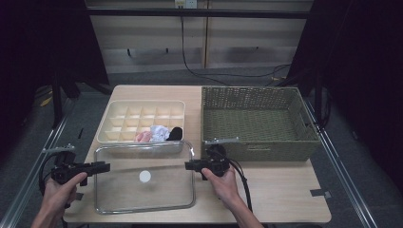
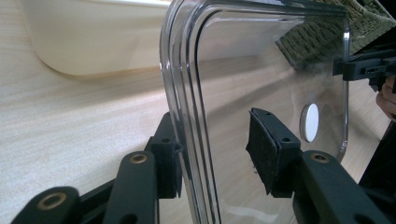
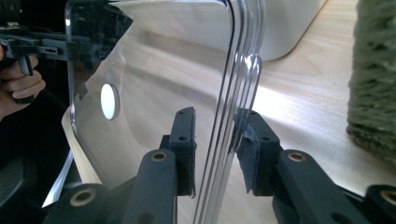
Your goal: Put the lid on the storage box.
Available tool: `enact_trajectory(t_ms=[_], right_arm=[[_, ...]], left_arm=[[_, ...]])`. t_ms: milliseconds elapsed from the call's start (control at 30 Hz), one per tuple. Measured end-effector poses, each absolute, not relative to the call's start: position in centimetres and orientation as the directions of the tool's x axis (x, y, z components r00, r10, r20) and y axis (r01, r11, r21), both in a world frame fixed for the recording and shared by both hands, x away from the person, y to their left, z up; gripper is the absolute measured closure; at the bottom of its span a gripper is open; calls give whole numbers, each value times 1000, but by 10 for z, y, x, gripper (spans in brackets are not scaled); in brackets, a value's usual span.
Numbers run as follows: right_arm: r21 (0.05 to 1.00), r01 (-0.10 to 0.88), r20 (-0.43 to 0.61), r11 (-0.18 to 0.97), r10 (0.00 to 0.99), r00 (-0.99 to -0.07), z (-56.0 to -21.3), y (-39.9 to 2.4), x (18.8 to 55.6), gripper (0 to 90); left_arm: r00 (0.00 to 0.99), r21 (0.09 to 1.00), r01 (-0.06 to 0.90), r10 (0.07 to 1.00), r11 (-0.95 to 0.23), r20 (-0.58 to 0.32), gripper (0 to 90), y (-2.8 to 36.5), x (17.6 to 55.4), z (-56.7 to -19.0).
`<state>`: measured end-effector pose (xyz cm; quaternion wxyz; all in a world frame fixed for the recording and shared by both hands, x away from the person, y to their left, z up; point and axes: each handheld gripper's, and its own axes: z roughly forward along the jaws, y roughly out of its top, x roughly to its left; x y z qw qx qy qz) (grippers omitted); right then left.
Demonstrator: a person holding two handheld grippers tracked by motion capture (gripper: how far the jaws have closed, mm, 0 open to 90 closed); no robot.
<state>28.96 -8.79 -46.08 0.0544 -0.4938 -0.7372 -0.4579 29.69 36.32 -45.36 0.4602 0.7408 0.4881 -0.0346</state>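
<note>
Two grippers bracket one clear lid (image 1: 123, 190) lying flat on the pale wooden table (image 1: 285, 190), near my edge, just in front of the cream divided tray (image 1: 107, 124).

At left, my left gripper (image 1: 107, 166) straddles the lid's left rim. One pad sits against the moulded lip, the other stands well off it, so nothing is clamped there.

I judge the lid light, stiff and glossy, likely slick under the pads. The ribbed, rounded rim is the place to bite, mid-edge on both sides, to keep it level. A small white disc (image 1: 144, 176) marks its centre.

The tray's near cells hold pink, white and black rolled socks (image 1: 159, 133).

My right gripper (image 1: 188, 165) has the right rim between its pads. Whether they pinch it, I cannot tell.

Farthest right stands a coarse green woven basket (image 1: 256, 147).
</note>
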Motion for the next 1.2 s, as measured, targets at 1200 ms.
enact_trajectory(t_ms=[1200], right_arm=[[634, 773, 557, 32, 674, -485, -420, -86, 313, 719]], left_arm=[[524, 717, 696, 713, -43, -467, 593, 365, 314, -411]])
